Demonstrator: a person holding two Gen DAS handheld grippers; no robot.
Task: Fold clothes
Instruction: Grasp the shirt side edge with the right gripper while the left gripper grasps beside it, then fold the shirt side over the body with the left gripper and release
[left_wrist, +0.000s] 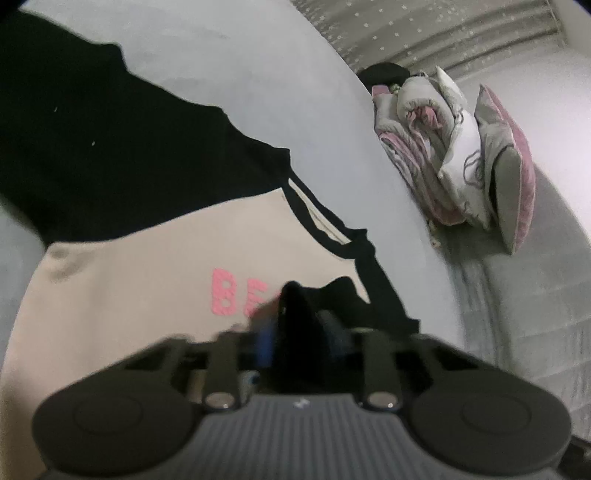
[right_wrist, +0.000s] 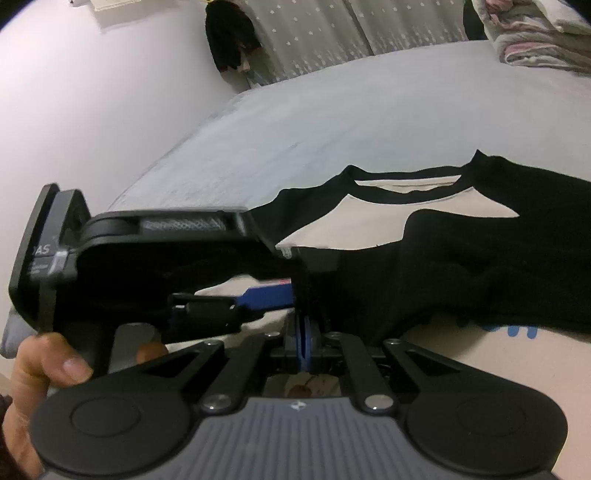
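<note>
The shirt (left_wrist: 122, 295) lies flat on the bed (left_wrist: 229, 92). Pillows (left_wrist: 476, 166) are piled at the bed's far end, beside the curtain (left_wrist: 443, 33).

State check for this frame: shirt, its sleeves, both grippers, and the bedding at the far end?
Shirt: front up on the bed, partly folded.
Sleeve: folded across the chest.
Left gripper: shut on black shirt fabric.
Right gripper: shut; hold on fabric unclear.
Bedding: folded, piled at the far end.

free: bed sheet (left_wrist: 229, 74) beyond shirt (left_wrist: 129, 288) | blocked: pillow pile (left_wrist: 461, 158) by curtain (right_wrist: 369, 33)
</note>
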